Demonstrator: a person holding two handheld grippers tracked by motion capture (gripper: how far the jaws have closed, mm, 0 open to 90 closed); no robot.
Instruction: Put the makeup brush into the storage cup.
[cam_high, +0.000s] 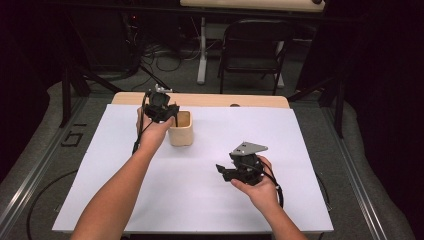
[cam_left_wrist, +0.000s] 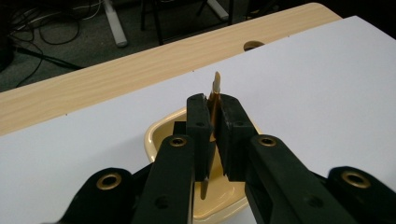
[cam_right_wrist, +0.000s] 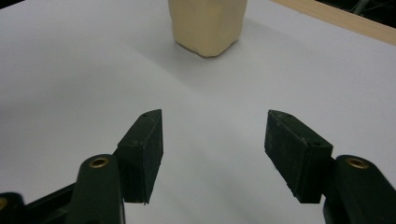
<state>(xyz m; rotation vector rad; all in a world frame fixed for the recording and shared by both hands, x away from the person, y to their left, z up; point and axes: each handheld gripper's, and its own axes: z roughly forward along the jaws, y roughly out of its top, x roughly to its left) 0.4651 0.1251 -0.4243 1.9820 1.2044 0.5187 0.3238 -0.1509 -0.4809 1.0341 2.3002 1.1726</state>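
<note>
we see a counter (cam_high: 210, 200) covered with a white sheet, its wooden edge showing along the far side. toward the far left of the sheet stands a small cream-coloured cup (cam_high: 181, 129) with rounded corners, upright and open at the top. the left tongs (cam_high: 161, 111) hang directly over that cup, held in the person's left hand (cam_high: 151, 131), which is just beside the cup's left wall. in the left gripper view the left tongs (cam_left_wrist: 213, 135) are clamped together on a thin, flat stick (cam_left_wrist: 215, 88), tan with a pale tip that pokes up past the jaw ends; its lower end reaches down into the mouth of the cup (cam_left_wrist: 159, 133). we cannot tell whether the stick touches the cup's bottom.

the right tongs (cam_high: 225, 171) are well apart from the cup, above the bare sheet nearer the person, held in the right hand (cam_high: 260, 187), with the grey plate on top. in the right gripper view the right tongs (cam_right_wrist: 214, 149) stand wide apart with nothing between them, above the white sheet, and the cup (cam_right_wrist: 208, 23) sits farther off ahead of them. beyond the counter a dark folding chair (cam_high: 255, 50) stands on the floor.
</note>
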